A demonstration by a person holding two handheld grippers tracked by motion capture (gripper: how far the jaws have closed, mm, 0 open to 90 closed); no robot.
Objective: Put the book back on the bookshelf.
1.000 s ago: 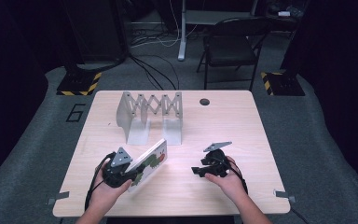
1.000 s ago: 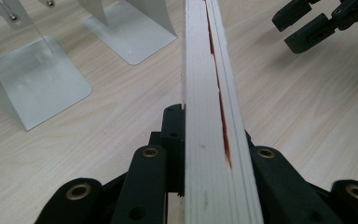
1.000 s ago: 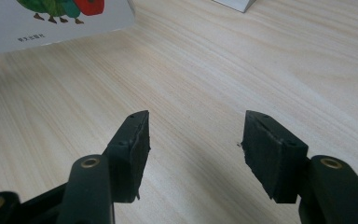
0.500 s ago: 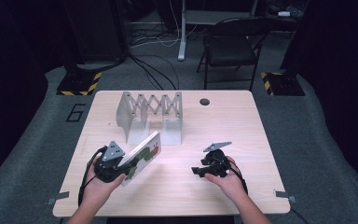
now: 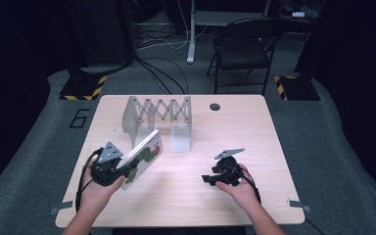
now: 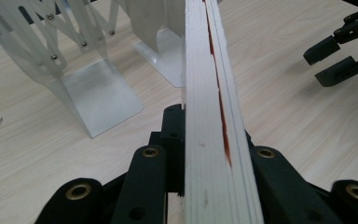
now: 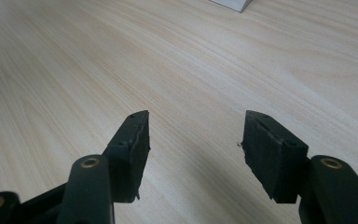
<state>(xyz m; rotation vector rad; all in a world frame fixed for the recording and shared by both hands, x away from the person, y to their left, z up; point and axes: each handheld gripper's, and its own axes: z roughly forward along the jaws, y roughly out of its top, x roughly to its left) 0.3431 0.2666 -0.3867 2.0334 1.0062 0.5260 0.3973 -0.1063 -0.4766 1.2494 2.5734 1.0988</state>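
Two bare forearms come in from the bottom edge, no sleeves. Each hand carries a black gripper: the left gripper [image 5: 120, 166] and the right gripper [image 5: 206, 179]. Each bears a grey three-cornered plate on top, and a black cable trails back from each along the wrist. Up close, the jaws are matte black angular links joined by brass-coloured rivets, ending in flat, blocky black pads.

White book [image 5: 142, 156], green-red caterpillar cover; pale wood table [image 5: 186, 205]; black tongs [image 5: 206, 179].
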